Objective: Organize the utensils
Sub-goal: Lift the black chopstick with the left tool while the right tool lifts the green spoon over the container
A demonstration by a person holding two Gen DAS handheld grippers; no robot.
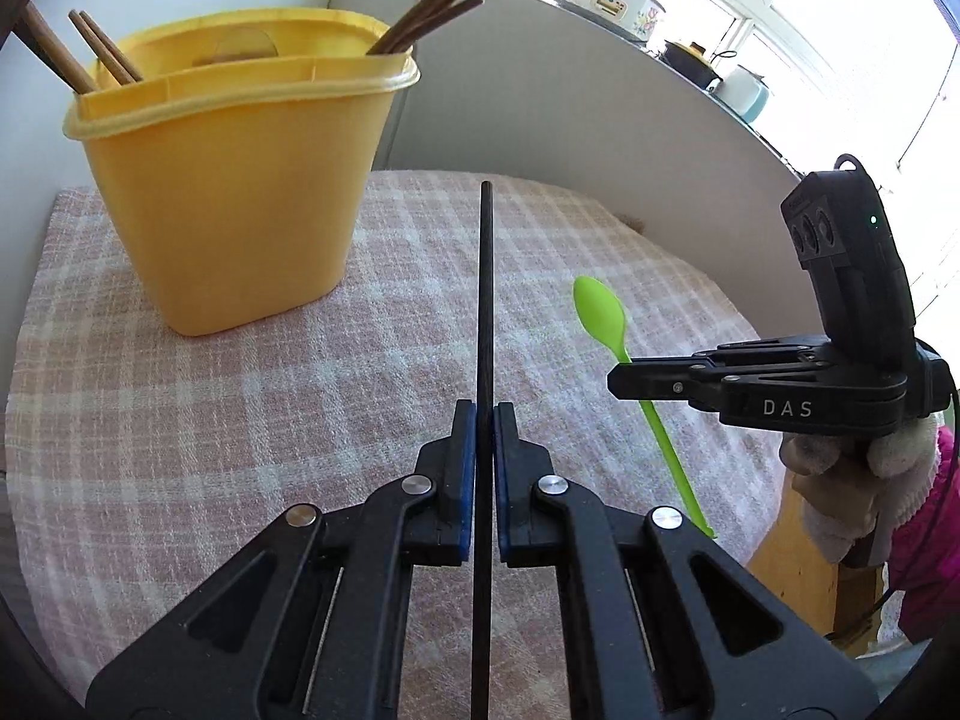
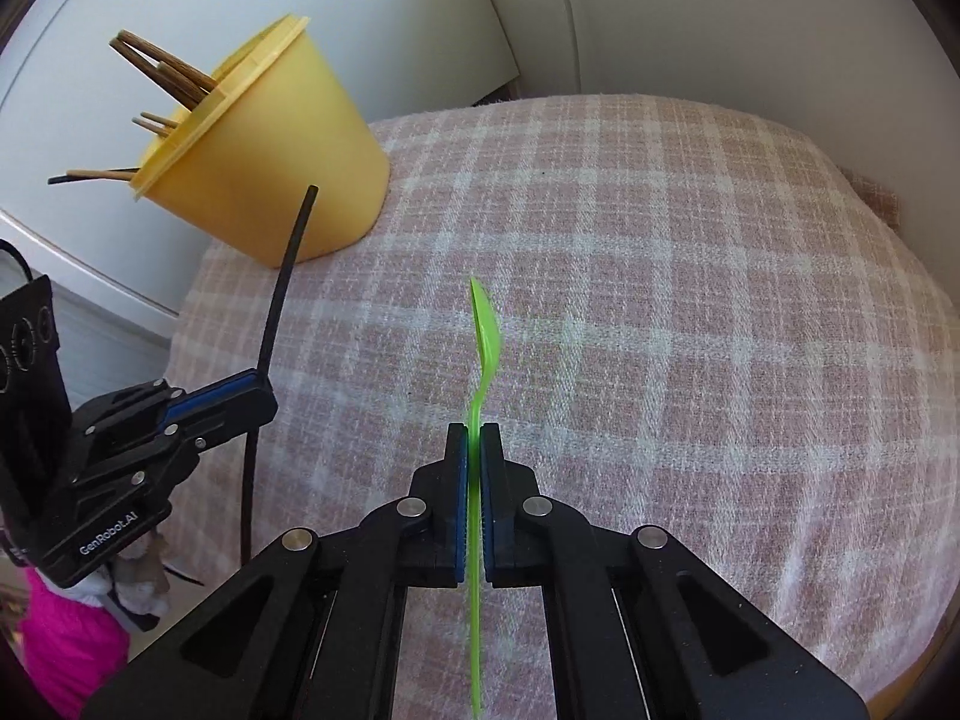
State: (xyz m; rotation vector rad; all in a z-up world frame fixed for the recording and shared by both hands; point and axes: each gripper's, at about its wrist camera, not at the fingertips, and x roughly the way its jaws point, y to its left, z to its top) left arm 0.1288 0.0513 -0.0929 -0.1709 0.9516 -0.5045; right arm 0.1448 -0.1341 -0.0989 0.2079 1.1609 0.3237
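Observation:
A yellow plastic holder (image 1: 240, 180) stands at the back left of the table and holds several brown chopsticks (image 1: 432, 18). My left gripper (image 1: 483, 414) is shut on a dark chopstick (image 1: 486, 288) that points forward above the cloth, right of the holder. My right gripper (image 2: 474, 435) is shut on the handle of a green plastic spoon (image 2: 487, 330), bowl forward, above the cloth. In the left wrist view the right gripper (image 1: 618, 381) and spoon (image 1: 600, 312) are at right. In the right wrist view the left gripper (image 2: 264, 396), chopstick (image 2: 288, 264) and holder (image 2: 282, 168) are at left.
A pink and white checked cloth (image 1: 300, 390) covers the round table (image 2: 720, 300). White walls and a cabinet (image 1: 570, 90) stand close behind it. A flowered pot (image 1: 612, 0) and other cookware sit on a sill by the window at back right.

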